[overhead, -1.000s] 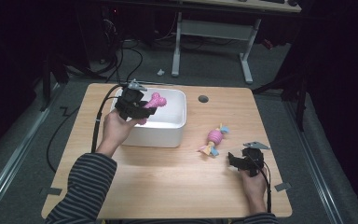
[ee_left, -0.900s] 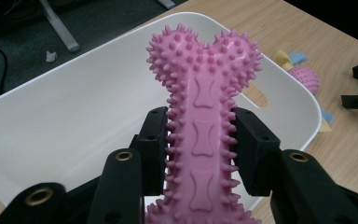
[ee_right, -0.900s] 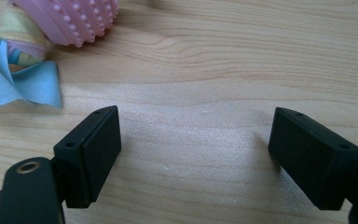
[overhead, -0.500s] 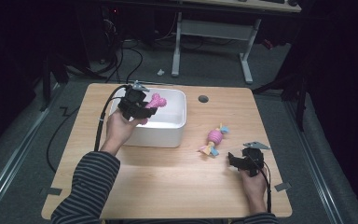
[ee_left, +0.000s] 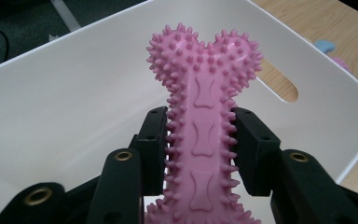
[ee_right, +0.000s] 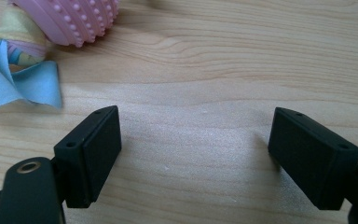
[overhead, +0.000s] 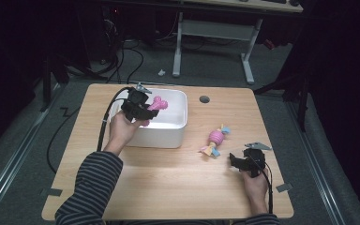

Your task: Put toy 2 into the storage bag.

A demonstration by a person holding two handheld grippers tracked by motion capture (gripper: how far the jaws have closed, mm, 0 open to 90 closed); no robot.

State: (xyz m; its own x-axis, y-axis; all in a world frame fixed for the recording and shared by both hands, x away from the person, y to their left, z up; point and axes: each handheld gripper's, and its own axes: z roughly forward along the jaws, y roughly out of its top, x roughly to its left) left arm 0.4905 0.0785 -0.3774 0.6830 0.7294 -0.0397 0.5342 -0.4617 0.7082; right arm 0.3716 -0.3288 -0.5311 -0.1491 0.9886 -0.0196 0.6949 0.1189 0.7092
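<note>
Left claw (ee_left: 200, 140) clamps pink spiky bone (ee_left: 204, 116) mid-shaft over white bin (ee_left: 65, 107); looks rubbery, light, grippy. Right claw (ee_right: 205, 149) open, idle on desk (ee_right: 223, 60).

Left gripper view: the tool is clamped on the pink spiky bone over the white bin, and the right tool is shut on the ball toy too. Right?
Not quite. The left tool does grip the pink spiky bone over the white bin, but the right tool is open and holds nothing. The right gripper view shows its jaws wide apart over bare table, with the ball toy lying beyond them.
</note>
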